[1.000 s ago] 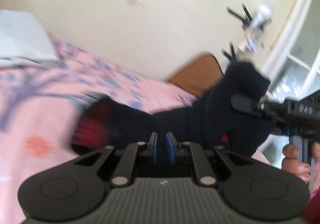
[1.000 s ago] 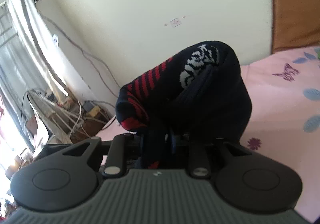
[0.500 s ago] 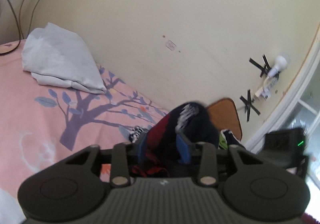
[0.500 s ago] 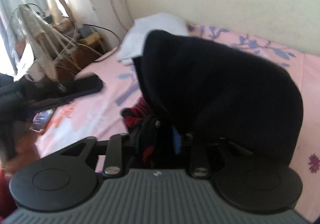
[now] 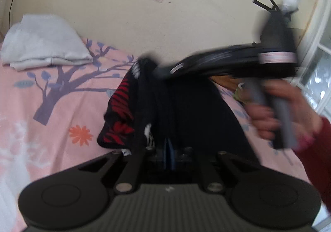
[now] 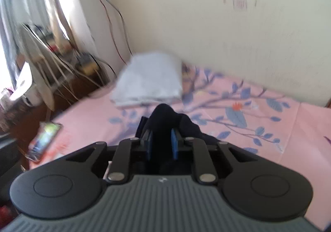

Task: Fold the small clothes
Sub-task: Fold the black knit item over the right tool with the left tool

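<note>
A black garment (image 5: 186,107) with red stripes and white print hangs over the pink bed sheet (image 5: 62,128). My left gripper (image 5: 169,149) is shut, its blue pads pinched together on the garment's lower edge. Blurred in the left wrist view, my right gripper (image 5: 163,71) grips the garment's top, with a hand (image 5: 285,111) around its handle. In the right wrist view, a fold of the black garment (image 6: 163,116) sits between the pads of my right gripper (image 6: 161,145), whose jaws are closing on it.
A folded pale grey cloth (image 5: 43,41) lies by the wall at the head of the bed, also seen as the grey cloth (image 6: 149,80). A phone (image 6: 44,141) rests at the bed's left edge. Cables and clutter (image 6: 41,62) stand beyond it. A brown board (image 5: 225,80) leans by the window.
The left pads opened around the garment, then closed together. The right gripper swung into the left view, holding the garment up. The bundle on the right gripper has shrunk to a small fold.
</note>
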`<action>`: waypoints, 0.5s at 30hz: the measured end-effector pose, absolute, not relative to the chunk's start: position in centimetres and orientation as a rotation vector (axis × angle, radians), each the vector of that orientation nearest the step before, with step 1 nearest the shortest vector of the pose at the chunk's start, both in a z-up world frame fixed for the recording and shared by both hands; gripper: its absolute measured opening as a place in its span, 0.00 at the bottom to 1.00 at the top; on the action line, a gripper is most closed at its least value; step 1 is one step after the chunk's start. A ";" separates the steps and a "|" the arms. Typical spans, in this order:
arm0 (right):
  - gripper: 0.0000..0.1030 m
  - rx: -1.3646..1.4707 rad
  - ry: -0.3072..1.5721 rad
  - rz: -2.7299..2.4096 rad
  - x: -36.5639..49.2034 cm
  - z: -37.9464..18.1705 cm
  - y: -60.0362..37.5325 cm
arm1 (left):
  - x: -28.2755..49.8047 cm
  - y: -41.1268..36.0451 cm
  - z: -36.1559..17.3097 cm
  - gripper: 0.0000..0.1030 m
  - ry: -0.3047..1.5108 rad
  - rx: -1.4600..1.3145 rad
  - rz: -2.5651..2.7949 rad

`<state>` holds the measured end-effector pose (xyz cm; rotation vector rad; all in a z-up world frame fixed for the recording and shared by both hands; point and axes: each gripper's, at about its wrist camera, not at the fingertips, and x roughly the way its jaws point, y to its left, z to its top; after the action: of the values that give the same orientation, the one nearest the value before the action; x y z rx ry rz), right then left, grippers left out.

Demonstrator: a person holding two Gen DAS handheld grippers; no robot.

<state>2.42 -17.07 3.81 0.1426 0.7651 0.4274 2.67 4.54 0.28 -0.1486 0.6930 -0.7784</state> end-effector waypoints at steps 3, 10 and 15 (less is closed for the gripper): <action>0.14 0.041 0.789 0.377 3.5 2.1 -15.9 | 2.4 5.0 0.3 0.03 0.688 -0.147 -0.766; 0.15 -0.032 0.691 0.347 1.1 1.9 -15.5 | 2.9 5.9 -0.5 0.06 0.680 -0.235 -0.794; 0.17 -0.134 0.575 0.277 0.1 0.8 -13.2 | 2.7 6.1 -0.6 0.06 0.651 -0.239 -0.799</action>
<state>0.13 -13.17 0.79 -0.1341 0.5748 0.2771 2.75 6.09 -0.56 -0.2394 0.6507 -0.7989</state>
